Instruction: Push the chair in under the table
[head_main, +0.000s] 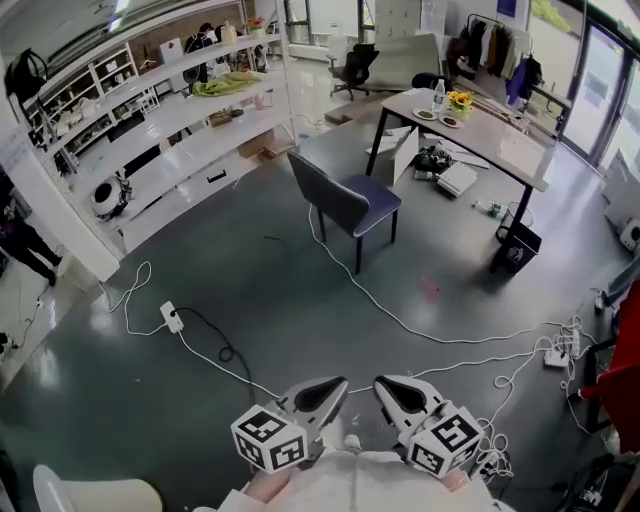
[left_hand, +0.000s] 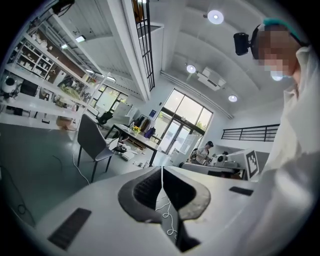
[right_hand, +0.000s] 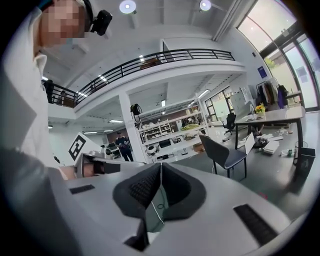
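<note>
A dark grey chair (head_main: 348, 204) with a blue seat stands on the grey floor, pulled out from a light-topped table (head_main: 500, 140) with black legs at the upper right. The chair (left_hand: 92, 142) and table (left_hand: 131, 136) also show far off in the left gripper view, and the chair (right_hand: 222, 154) and table (right_hand: 277, 116) in the right gripper view. My left gripper (head_main: 336, 389) and right gripper (head_main: 384, 387) are held close to my body at the bottom of the head view, both shut and empty, far from the chair.
White cables (head_main: 400, 322) and power strips (head_main: 172, 317) trail over the floor between me and the chair. Long white shelves (head_main: 170, 130) line the left. A vase of flowers (head_main: 460, 102) and plates sit on the table; boxes and clutter (head_main: 445, 170) lie under it.
</note>
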